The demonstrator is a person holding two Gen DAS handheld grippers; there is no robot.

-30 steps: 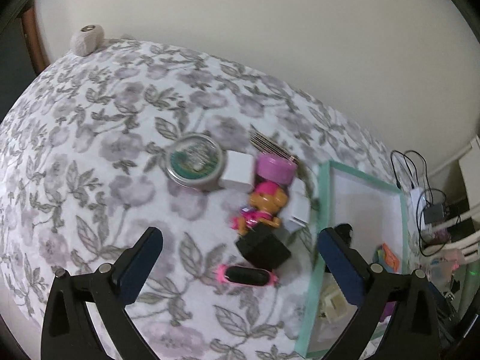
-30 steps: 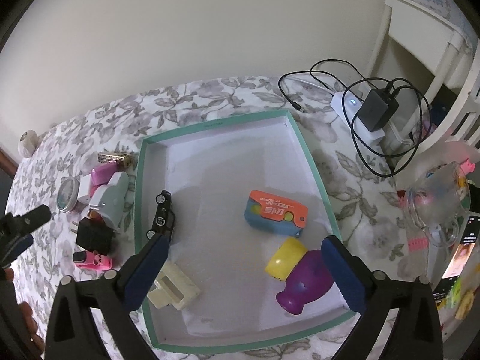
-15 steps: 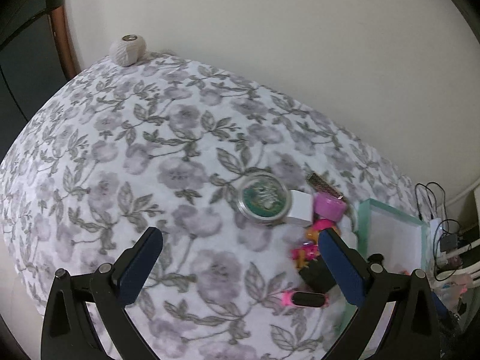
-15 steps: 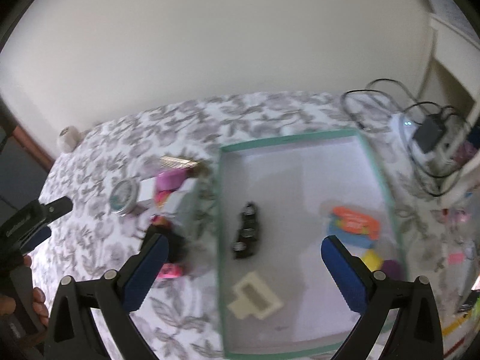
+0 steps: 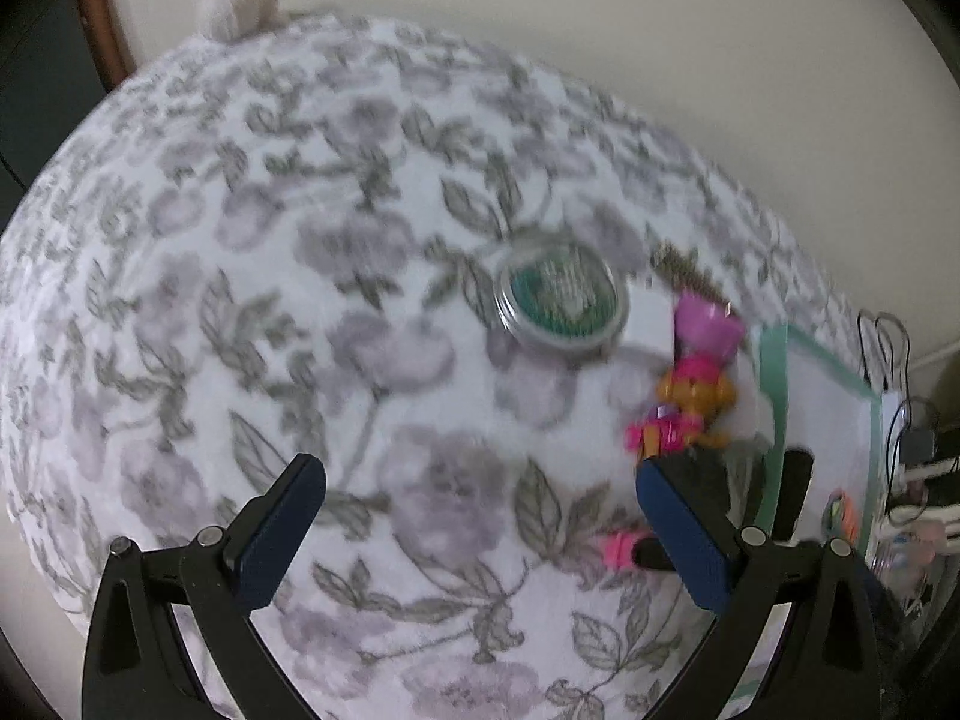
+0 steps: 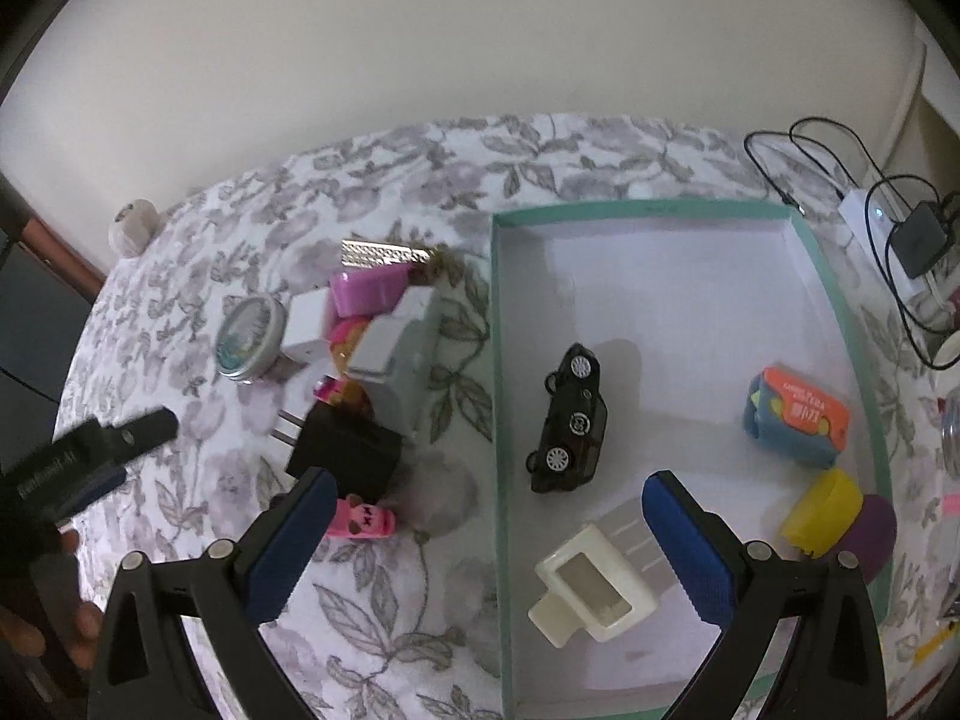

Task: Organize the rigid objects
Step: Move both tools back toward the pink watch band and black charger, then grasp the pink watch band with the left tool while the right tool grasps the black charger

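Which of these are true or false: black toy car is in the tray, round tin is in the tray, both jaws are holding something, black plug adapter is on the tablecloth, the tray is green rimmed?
1. The black toy car lies in the tray. True.
2. The round tin lies in the tray. False: it sits on the floral tablecloth, outside the tray.
3. Both sets of jaws hold something. False: the left gripper and right gripper are open and empty.
4. The black plug adapter rests on the tablecloth. True.
5. The tray has a green rim. True.
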